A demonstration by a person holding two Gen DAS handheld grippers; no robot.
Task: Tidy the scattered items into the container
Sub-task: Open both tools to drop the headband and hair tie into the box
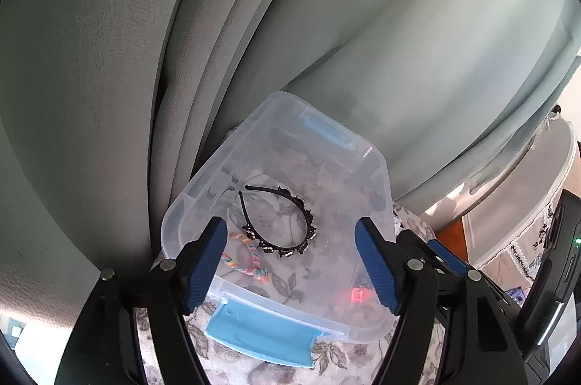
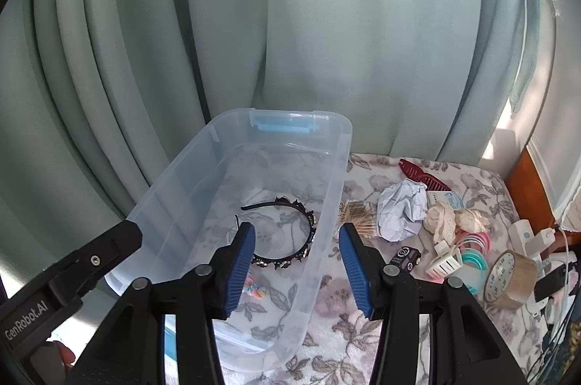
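Behind floral cloth (image 2: 363,305): pale green curtain (image 2: 326,22), folds hanging.

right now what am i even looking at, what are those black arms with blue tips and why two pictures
Those are two hand-held grippers, one in each of a person's hands, each carrying a wide-angle camera that looks along its fingers. One picture is from the left gripper, the other from the right gripper. Both are open and hold nothing. Below them a clear plastic bin sits on a flowered cloth. Inside lie a black headband and a rainbow braided tie. Still outside, on the right: crumpled paper, a red comb, a tape roll and pastel rings.
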